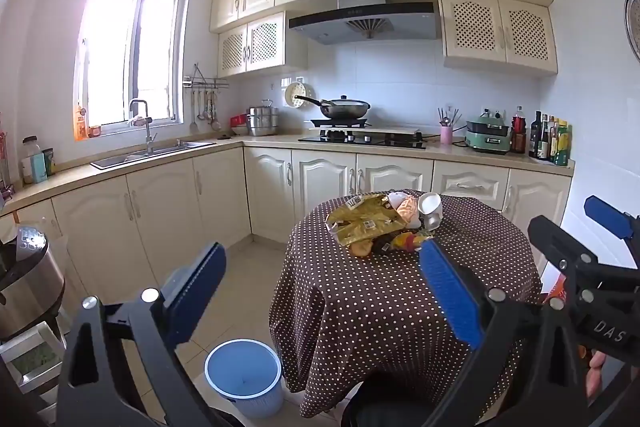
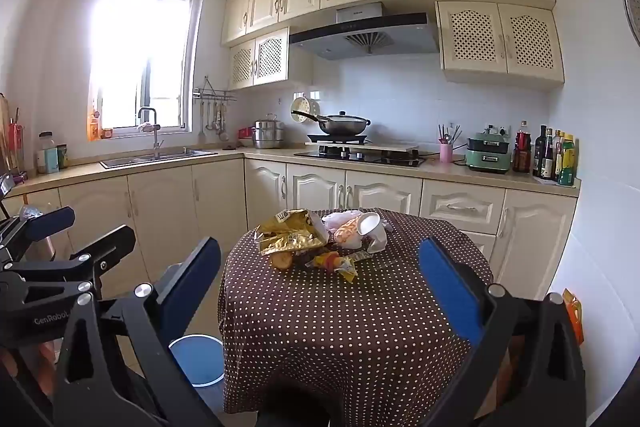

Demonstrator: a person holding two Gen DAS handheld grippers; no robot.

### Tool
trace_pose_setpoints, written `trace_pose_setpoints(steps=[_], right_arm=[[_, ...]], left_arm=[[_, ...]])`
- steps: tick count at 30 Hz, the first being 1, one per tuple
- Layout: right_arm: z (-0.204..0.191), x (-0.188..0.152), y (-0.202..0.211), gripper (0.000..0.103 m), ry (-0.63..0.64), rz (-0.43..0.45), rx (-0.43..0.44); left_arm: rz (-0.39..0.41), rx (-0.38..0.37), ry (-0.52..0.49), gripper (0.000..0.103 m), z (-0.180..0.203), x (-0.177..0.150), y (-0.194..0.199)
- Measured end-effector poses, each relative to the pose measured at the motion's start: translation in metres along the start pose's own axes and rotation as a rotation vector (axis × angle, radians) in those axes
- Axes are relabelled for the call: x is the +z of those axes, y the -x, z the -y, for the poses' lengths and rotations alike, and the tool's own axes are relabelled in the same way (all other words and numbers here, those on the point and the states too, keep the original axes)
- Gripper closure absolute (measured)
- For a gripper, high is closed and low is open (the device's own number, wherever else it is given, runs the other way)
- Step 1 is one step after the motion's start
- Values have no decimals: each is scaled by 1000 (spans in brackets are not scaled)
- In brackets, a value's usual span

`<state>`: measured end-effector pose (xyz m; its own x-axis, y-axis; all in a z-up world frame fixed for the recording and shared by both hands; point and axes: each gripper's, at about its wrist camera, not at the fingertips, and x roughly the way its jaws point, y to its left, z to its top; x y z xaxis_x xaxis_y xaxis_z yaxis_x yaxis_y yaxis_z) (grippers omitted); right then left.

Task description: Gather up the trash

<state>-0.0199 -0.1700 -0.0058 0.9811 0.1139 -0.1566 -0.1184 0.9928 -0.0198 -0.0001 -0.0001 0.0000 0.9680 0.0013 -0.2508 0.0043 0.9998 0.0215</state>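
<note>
A pile of trash lies at the far side of a small table with a brown polka-dot cloth (image 1: 380,307) (image 2: 352,327): a gold foil bag (image 1: 364,223) (image 2: 290,235), a tipped white paper cup (image 1: 429,209) (image 2: 370,229), an orange wrapper (image 2: 338,261) and a banana peel (image 1: 360,249) (image 2: 282,261). A blue waste bin (image 1: 244,375) (image 2: 198,359) stands on the floor left of the table. My left gripper (image 1: 324,291) is open and empty, short of the table. My right gripper (image 2: 320,291) is open and empty above the table's near side.
Cream kitchen cabinets run along the back and left walls, with a sink (image 1: 152,151), a hob with a wok (image 1: 344,109) and bottles (image 1: 550,143). A steel cooker (image 1: 28,283) stands at the left. Tiled floor lies between the table and cabinets.
</note>
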Motion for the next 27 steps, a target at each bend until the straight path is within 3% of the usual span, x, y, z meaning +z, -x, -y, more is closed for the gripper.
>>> trace_pose_setpoints(steps=[27], right_arm=[[2,-5,-1,7,-3,-5,4]], left_arm=[[-8,0,-1,7,0,0,0]])
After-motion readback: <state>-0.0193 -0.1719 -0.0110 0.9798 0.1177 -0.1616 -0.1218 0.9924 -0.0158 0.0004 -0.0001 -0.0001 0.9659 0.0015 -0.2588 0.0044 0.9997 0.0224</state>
